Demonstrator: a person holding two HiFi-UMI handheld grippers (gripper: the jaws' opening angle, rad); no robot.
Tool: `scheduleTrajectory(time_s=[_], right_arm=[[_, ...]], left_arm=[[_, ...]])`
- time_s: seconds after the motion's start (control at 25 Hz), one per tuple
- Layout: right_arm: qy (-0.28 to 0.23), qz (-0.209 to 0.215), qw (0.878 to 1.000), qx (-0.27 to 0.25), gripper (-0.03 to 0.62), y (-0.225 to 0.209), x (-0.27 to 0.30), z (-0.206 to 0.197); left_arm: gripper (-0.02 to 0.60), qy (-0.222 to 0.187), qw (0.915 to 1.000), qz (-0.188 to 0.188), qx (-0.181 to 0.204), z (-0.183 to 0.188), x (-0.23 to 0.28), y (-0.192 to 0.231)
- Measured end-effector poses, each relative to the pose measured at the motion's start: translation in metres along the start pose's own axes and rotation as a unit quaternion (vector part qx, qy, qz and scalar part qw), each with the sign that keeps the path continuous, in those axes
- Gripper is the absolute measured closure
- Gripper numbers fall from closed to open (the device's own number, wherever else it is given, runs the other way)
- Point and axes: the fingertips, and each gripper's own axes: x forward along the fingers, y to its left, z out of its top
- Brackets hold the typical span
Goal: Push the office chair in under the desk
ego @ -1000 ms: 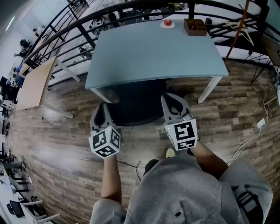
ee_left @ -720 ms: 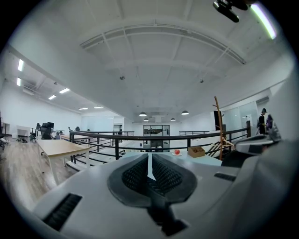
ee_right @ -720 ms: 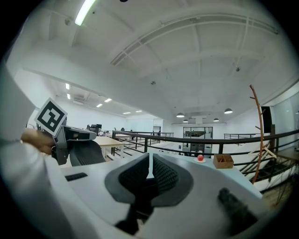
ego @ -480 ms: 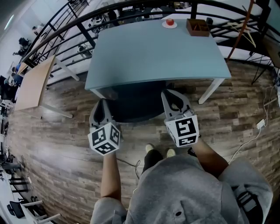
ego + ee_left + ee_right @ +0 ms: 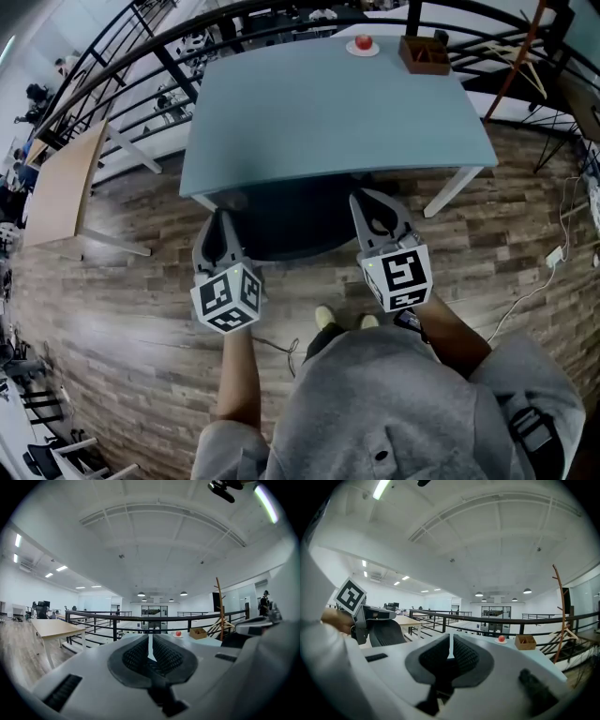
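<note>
Tongs shut and empty on both sides: left tongs (image 5: 222, 227) and right tongs (image 5: 372, 206) flank the dark office chair (image 5: 291, 230), tucked mostly under the blue surface (image 5: 328, 103), its rounded exposed edge facing the person

Open-plan office, on an upper gallery level. A blue-grey desk (image 5: 328, 112) has a dark office chair (image 5: 281, 225) at it, with a pale wooden table (image 5: 61, 183) alongside. A black railing (image 5: 113, 617) edges the wood-plank floor (image 5: 122, 319), and more desks and chairs show beyond it. Strip lights (image 5: 266, 503) hang on a white vaulted ceiling. A coat stand (image 5: 219, 609) stands near the rail.
</note>
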Motion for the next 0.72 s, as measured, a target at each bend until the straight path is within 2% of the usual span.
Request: scheduleTrajectory(time_s=[0.32, 0.72], right_arm=[[0.003, -0.007, 1.0, -0.002, 0.557, 0.004, 0.031, 0.005], [0.0, 0.005, 1.0, 0.001, 0.557, 0.017, 0.064, 0.005]], left_arm=[[0.546, 0.005, 0.9999, -0.013, 0.0, 0.004, 0.027, 0.02], [0.547, -0.004, 0.9998, -0.017, -0.004, 0.004, 0.056, 0.046]])
